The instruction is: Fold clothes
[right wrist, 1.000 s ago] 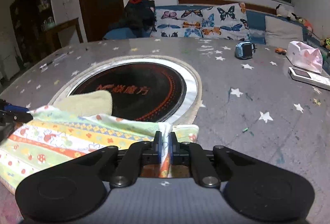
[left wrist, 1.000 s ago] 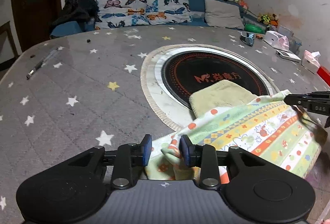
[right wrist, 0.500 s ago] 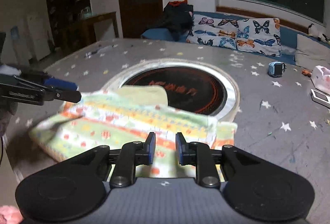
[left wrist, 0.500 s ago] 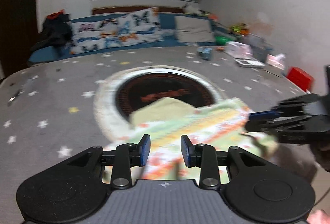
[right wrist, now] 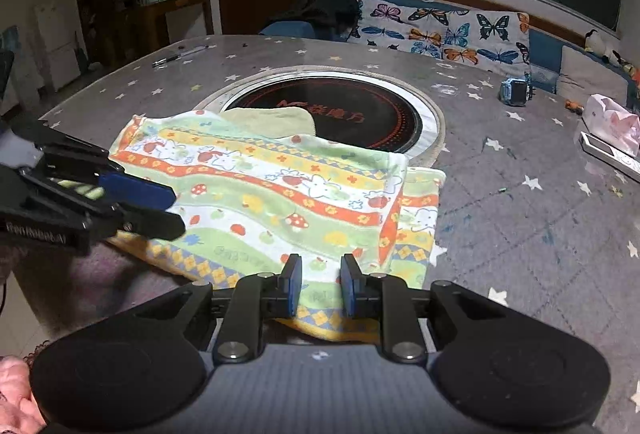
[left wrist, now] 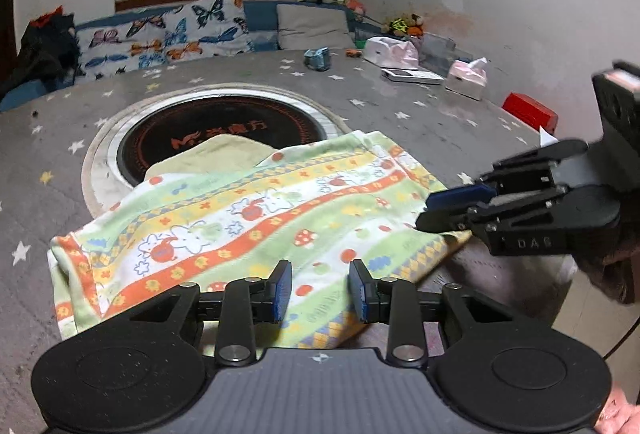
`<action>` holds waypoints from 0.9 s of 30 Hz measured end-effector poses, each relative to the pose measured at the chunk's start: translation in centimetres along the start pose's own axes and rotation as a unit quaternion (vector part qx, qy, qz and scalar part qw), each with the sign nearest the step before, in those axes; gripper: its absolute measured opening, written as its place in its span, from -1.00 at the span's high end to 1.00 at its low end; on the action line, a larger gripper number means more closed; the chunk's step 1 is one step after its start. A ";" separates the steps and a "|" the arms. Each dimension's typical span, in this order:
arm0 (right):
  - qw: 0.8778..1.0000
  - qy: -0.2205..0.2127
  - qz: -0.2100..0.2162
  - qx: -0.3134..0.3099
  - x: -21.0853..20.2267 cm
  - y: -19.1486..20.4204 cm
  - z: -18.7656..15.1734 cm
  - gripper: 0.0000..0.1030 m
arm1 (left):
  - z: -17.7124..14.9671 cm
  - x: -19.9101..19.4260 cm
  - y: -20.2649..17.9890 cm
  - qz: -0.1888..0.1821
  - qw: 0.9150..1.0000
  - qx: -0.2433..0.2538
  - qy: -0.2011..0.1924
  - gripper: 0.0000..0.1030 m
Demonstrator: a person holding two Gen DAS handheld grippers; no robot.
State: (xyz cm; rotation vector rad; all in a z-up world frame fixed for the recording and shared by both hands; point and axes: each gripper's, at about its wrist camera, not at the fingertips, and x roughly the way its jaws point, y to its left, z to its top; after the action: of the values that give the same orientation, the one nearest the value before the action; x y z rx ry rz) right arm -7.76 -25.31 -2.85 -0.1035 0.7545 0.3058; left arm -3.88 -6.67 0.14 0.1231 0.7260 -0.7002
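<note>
From the left wrist view, my left tool [left wrist: 319,289] sits with its pads apart and nothing pinched, just over the near hem of the cloth [left wrist: 256,218], which lies folded on the surface [left wrist: 420,114] with its far edge lapping onto the dark round plate [left wrist: 224,134]. The cloth's long axis runs from low left to upper right across this view, stripes following it. My right tool [left wrist: 440,210] comes in from the right, side-on, its tips over the cloth's right end; from here I cannot tell its gap. From the right wrist view, the right tool [right wrist: 320,284] shows its pads parted and empty, hovering over the near hem, with the doubled right end of the cloth [right wrist: 280,190] just beyond and to the right. The left tool [right wrist: 156,208] reaches in from the left over the other short end. I judge each tool nearer its own short end, so the next fold would likely bring one end across along that long axis.
</note>
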 end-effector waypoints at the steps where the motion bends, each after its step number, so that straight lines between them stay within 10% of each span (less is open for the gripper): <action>1: 1.000 -0.005 0.003 -0.003 -0.1 0.1 0.4 0.60 | 0.0 -0.1 0.1 -0.006 1.000 -0.005 0.000 0.35; 27: 0.999 -0.016 0.025 0.017 9.9 -0.1 8.4 0.58 | -0.9 -3.6 11.4 0.137 0.979 -0.147 -0.025 0.39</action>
State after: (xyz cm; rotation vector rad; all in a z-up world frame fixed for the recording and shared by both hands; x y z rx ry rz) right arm 4.60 -21.35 -3.58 -0.0472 0.7309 0.3422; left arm 0.84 4.38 0.26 -0.0661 0.7393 -0.3275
